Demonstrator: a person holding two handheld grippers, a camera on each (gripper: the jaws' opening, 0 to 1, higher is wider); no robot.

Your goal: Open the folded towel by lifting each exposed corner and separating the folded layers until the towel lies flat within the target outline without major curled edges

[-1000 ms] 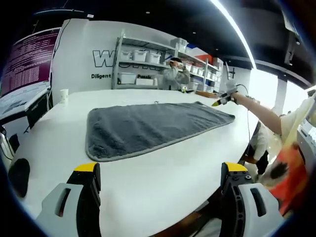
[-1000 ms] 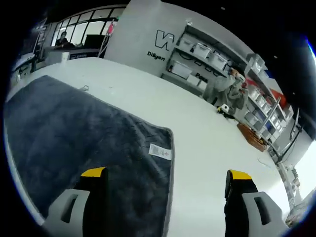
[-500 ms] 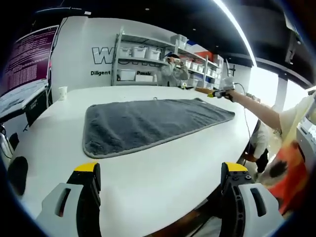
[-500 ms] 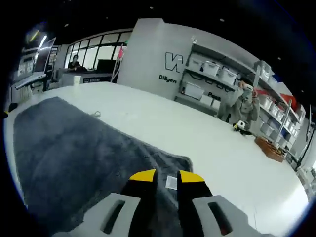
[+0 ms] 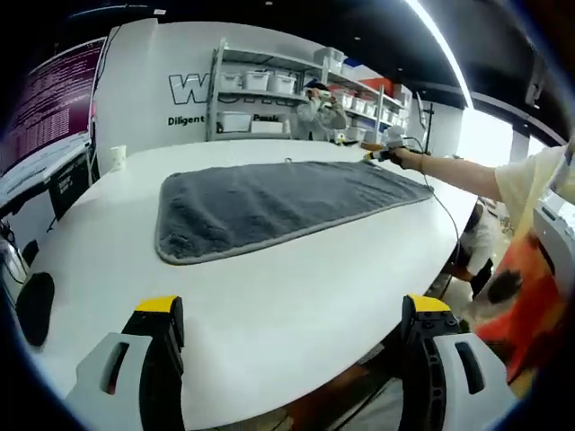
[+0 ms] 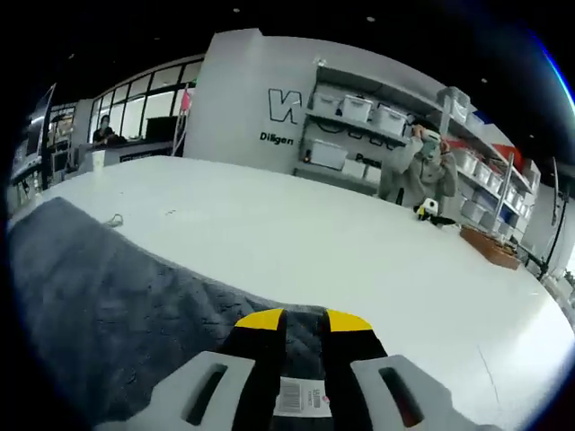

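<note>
- Right tongs (image 6: 303, 316): pressed together on the towel (image 5: 269, 208) at its corner by the white label (image 6: 302, 395); spread wide a second ago, already pinched half a second ago.
- Left tongs (image 5: 292, 310): spread wide over the near table (image 5: 269, 305) edge, holding nothing, unchanged.
- Towel: grey, lying mid-table; bare table on every side of it.
- Person (image 6: 418, 166): beyond the far edge.

left gripper (image 5: 292, 310): jaws wide apart, holding nothing, above the near counter (image 5: 269, 296) edge | grey towel (image 5: 269, 206): spread flat mid-counter | right gripper (image 5: 379, 154): at the towel's far corner | white cup (image 5: 118, 157): far left
</note>
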